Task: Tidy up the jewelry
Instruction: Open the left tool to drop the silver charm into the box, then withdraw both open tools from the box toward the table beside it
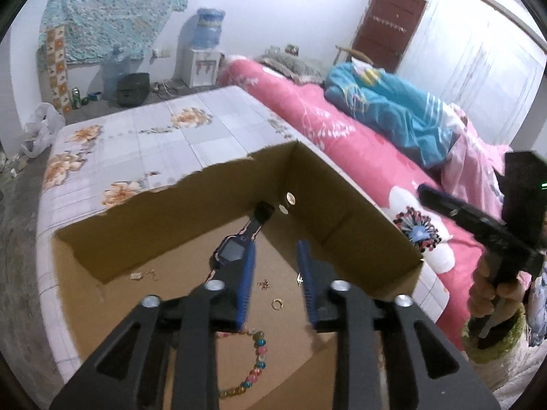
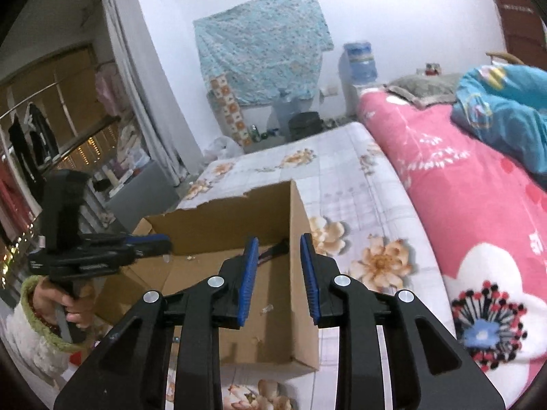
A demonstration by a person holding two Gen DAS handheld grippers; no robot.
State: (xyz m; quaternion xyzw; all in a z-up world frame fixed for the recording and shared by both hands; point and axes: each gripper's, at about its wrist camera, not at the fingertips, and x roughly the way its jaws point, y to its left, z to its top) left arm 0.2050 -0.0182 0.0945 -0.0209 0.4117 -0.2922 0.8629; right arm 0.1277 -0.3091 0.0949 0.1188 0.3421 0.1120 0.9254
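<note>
Cardboard box [image 1: 342, 184] fills the centre of the left wrist view, on a floral-clothed counter [image 1: 143, 143]. Lying on its floor are a blue watch [image 1: 232, 249], a gold ring [image 1: 277, 304] and a bead bracelet [image 1: 256, 358]. Left gripper [image 1: 277, 287] and right gripper [image 2: 278, 280] are both partly open, holding nothing.

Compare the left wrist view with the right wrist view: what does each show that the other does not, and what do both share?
Only the left wrist view shows the colourful beaded bracelet, the small gold ring and the face of the blue smartwatch on the box floor. Only the right wrist view shows the dark clothes hanging on a rail. Both share the brown cardboard box, the pink floral quilt and the blue water bottle.
</note>
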